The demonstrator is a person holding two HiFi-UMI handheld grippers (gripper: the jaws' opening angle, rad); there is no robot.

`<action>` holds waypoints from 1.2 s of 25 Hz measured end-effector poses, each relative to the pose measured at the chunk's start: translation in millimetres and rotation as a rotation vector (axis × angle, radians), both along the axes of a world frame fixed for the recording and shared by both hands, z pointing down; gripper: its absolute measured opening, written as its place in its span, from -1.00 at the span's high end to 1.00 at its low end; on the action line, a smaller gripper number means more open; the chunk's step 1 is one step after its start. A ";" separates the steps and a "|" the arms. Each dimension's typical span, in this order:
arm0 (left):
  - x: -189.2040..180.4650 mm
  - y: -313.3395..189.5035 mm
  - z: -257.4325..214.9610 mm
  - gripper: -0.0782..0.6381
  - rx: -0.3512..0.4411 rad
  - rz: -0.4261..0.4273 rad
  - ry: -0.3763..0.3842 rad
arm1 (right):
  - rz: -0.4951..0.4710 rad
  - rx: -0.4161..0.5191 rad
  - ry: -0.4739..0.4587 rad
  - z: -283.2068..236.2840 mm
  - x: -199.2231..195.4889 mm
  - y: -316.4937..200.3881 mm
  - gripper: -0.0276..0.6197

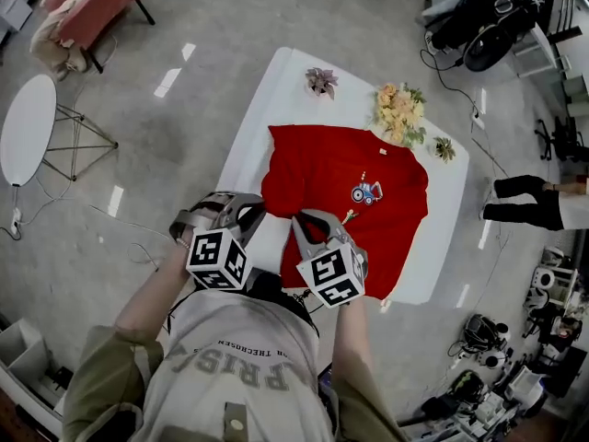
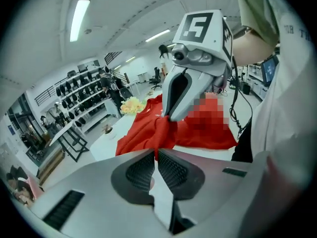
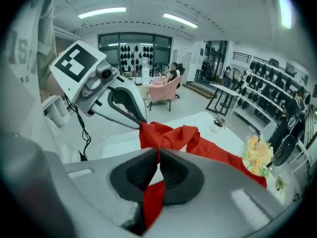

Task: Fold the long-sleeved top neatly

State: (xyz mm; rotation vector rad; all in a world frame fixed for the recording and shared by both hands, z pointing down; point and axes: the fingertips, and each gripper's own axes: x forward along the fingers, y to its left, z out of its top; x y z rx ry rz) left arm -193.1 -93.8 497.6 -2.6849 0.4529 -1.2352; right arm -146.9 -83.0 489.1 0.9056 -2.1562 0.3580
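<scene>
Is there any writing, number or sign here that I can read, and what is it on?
"PRIS", upside down, on the person's shirt.
Smaller line beside it: too blurred to read.
No words on the red top, only a picture print.
The marker cubes carry black-and-white patterns, no words.

Upside-down pale capitals "PRIS" stand on the person's grey shirt (image 1: 235,362), lower middle of the head view. The smaller line above them is unreadable. The right gripper view's upper left shows "IS".
</scene>
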 end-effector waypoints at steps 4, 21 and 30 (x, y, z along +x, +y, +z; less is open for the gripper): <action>39.2 64.6 -12.7 0.70 -0.100 0.027 0.068 | -0.006 -0.004 0.000 -16.7 39.4 55.0 0.86; 152.4 170.2 86.7 0.69 -0.194 -0.115 -0.110 | -0.059 -0.153 0.077 93.5 156.0 149.0 0.59; 101.3 163.7 58.9 0.18 -0.260 -0.222 -0.066 | 0.249 -0.235 -0.260 71.1 168.1 119.9 0.03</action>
